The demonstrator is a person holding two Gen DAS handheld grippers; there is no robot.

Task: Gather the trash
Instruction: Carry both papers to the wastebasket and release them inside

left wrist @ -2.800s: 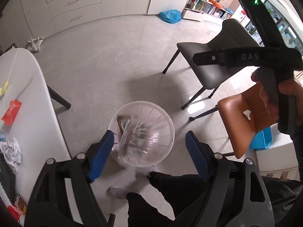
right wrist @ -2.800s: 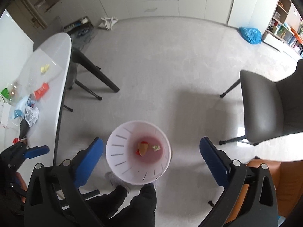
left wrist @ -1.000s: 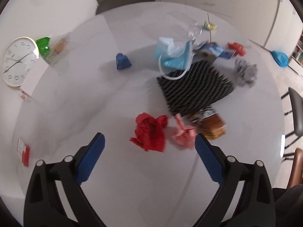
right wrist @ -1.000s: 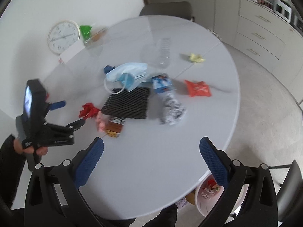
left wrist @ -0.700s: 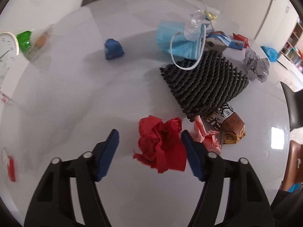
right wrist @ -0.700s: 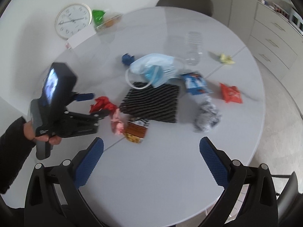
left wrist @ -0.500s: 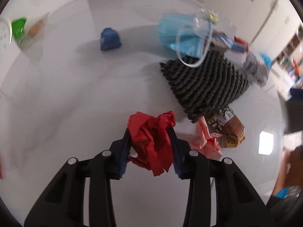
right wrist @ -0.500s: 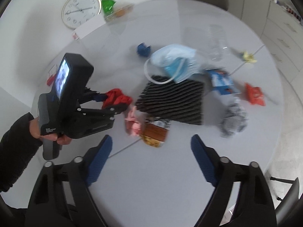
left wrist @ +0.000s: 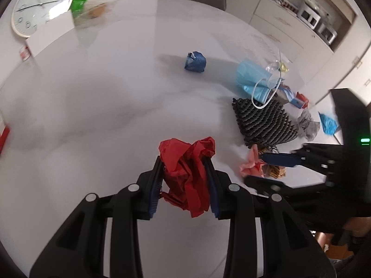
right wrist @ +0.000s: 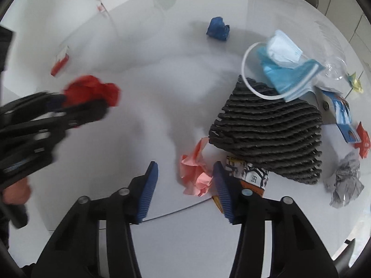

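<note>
My left gripper (left wrist: 185, 185) is shut on a crumpled red paper (left wrist: 186, 166) and holds it over the white table (left wrist: 104, 115); it also shows in the right wrist view (right wrist: 92, 92) at the left. My right gripper (right wrist: 185, 185) is open, its fingers on either side of a crumpled pink paper (right wrist: 196, 171) on the table. In the left wrist view the right gripper (left wrist: 269, 169) reaches the pink paper (left wrist: 251, 164) from the right.
A black ribbed mat (right wrist: 271, 127), a blue face mask (right wrist: 285, 69), a blue paper ball (right wrist: 218, 30), a grey crumpled paper (right wrist: 345, 183), a snack pack (right wrist: 250, 178), red and blue wrappers (right wrist: 345, 113) and a clock (left wrist: 39, 4) lie on the table.
My left gripper closed on the red paper and lifted it. My right gripper came down from high above the table and narrowed around the pink paper.
</note>
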